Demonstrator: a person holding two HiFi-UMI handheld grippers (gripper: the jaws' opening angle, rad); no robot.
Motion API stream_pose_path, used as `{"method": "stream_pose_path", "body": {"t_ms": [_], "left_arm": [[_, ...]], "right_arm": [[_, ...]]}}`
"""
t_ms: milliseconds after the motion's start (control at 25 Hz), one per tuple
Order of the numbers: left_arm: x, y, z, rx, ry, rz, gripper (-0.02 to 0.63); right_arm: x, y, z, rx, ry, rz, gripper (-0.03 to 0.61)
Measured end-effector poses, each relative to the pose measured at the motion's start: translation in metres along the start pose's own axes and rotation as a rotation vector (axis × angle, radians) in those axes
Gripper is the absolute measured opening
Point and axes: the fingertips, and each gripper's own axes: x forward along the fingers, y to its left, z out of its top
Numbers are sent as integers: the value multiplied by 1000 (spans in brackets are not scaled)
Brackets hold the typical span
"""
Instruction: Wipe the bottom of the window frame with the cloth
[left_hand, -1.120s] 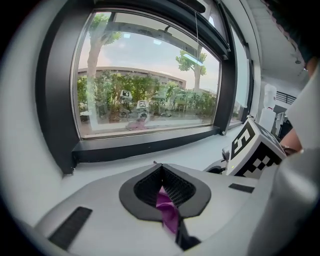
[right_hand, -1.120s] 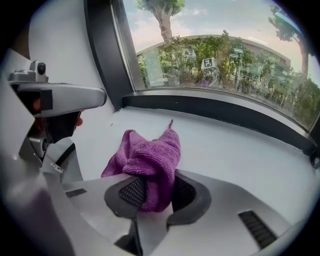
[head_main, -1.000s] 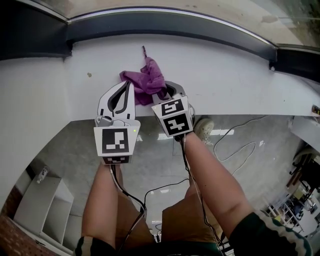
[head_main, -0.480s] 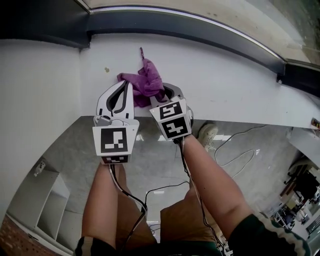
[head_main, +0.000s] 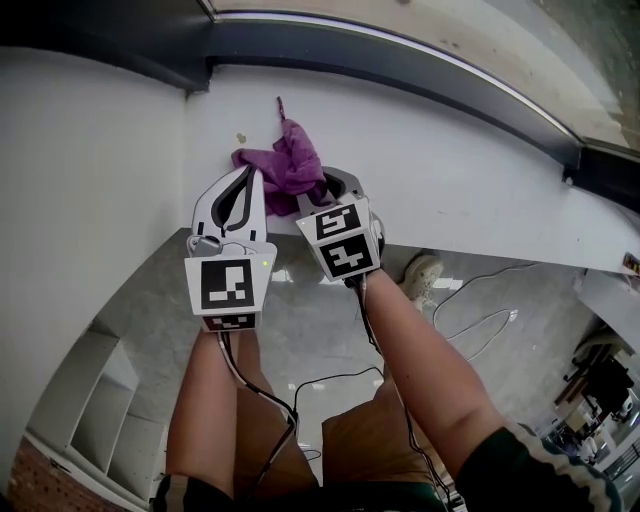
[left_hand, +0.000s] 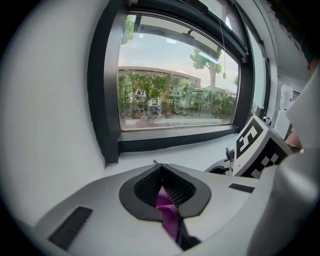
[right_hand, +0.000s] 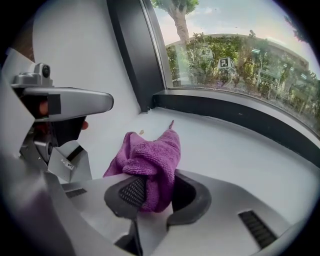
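A crumpled purple cloth (head_main: 289, 162) lies on the white sill (head_main: 460, 175) below the dark bottom rail of the window frame (head_main: 400, 58). My right gripper (head_main: 322, 192) is shut on the cloth's near side; in the right gripper view the cloth (right_hand: 150, 160) bulges out between the jaws (right_hand: 152, 192). My left gripper (head_main: 250, 180) is just left of it. In the left gripper view its jaws (left_hand: 162, 187) pinch a thin strip of the purple cloth (left_hand: 166, 210). The frame's bottom rail (left_hand: 175, 138) runs ahead, about a hand's width beyond the cloth.
The frame's dark left upright (right_hand: 130, 55) meets the rail at a corner close to the cloth. A small speck (head_main: 240, 136) sits on the sill by the cloth's left edge. A white wall (head_main: 90, 180) rises at left. Below are floor cables (head_main: 480, 300), a shoe (head_main: 424, 270) and a shelf (head_main: 90, 400).
Both grippers and the cloth have slid left along the sill, toward the frame's left corner. The speck, once well left of the cloth, now lies beside its edge.
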Motion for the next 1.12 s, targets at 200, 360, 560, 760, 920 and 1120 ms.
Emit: {"method": "stream_pose_path", "body": {"t_ms": [200,360,560,760,920,1120], "left_arm": [[3,6,-6,-16,7,22,9],[-3,15,-9,-40,6,35,9],[-10,31,-12,-59,5,51,9],[-16,41,-15,-86,-1,67,9],[-20,47,-20,-95,2,77,9],[-23,54,-23,-103,5,85,9]], "right_arm": [[12,8,4,-38,7,29,110],[20,23,10,-42,9,55,110],[28,35,20,-70,12,65,110],[36,48,29,-120,17,84,110],[44,59,36,-142,21,104,110],[46,61,38,-138,22,99,110]]}}
